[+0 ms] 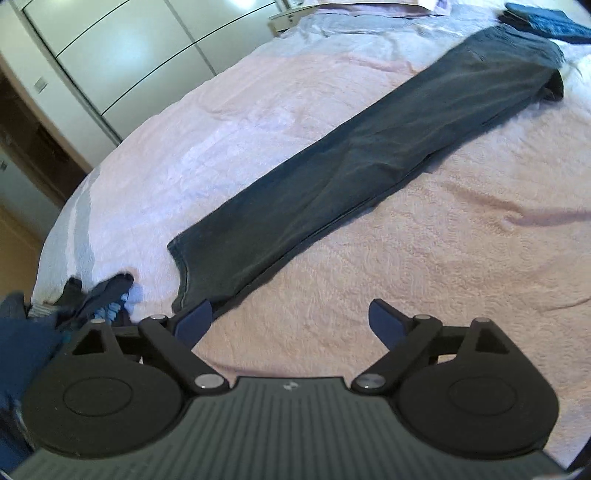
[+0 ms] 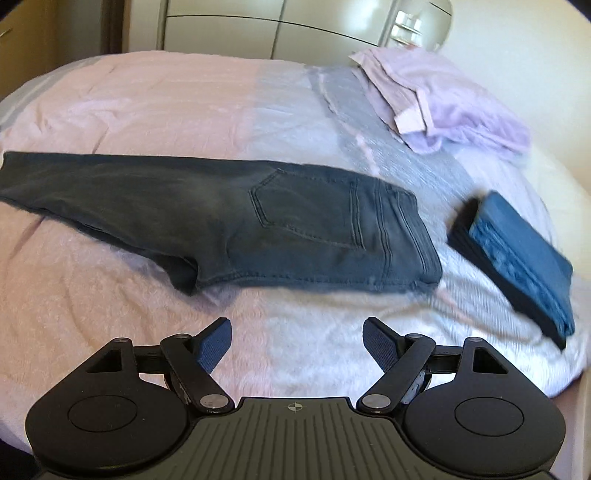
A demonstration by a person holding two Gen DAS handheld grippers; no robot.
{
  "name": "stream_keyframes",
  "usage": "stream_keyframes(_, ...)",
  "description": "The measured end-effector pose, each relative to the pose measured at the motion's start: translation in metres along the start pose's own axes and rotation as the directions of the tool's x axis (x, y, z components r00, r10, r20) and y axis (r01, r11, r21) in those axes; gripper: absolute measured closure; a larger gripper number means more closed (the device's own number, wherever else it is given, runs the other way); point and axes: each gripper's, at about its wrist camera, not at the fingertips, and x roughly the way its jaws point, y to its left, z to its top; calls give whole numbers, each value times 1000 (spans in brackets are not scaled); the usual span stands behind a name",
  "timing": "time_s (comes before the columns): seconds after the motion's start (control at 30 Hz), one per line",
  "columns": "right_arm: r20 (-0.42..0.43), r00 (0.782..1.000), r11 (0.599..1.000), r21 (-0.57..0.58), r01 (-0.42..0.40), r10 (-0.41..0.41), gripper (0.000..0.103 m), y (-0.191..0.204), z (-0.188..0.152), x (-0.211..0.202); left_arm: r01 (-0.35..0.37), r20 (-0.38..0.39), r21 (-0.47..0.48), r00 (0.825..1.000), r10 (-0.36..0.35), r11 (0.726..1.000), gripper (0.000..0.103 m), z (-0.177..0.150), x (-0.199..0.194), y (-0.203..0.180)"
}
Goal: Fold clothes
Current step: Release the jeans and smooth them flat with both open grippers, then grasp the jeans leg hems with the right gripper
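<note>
A pair of dark grey jeans (image 1: 369,155) lies flat on the pink bedspread (image 1: 424,266), folded lengthwise, leg over leg. In the left wrist view the hem end is nearest, just beyond my left gripper (image 1: 290,319), which stands open over the bedspread with nothing between its fingers. In the right wrist view the waist and back pocket of the jeans (image 2: 295,218) lie ahead of my right gripper (image 2: 297,341). It is open too, empty, and a little short of the jeans' near edge.
A folded blue garment (image 2: 517,258) lies right of the waistband, seen also as folded blue cloth (image 1: 550,20). A crumpled lilac shirt (image 2: 461,103) sits at the bed's far right. Dark clothes (image 1: 99,295) are heaped at the bed's near-left edge. White wardrobe doors (image 1: 122,48) stand behind.
</note>
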Motion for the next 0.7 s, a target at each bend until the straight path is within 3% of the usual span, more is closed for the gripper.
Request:
stream_keyframes(0.33,7,998,994,-90,-59,60,22,40,12,8,-50,-5,-35,999,49,998,12,-27,-18,12)
stream_keyframes(0.5,51,994,985,-145,-91,100,22,70,28,18,-70,-25,-45,997,69,997,12,-39,-12,25)
stream_keyframes(0.6,124,978,965,-223,-136,166,22,110,45,22,-92,-17,-53,996,92,994,12,-40,-6,37)
stream_keyframes(0.7,174,947,911,-362,-195,272,22,171,61,34,-137,17,-27,990,137,990,12,-40,4,49)
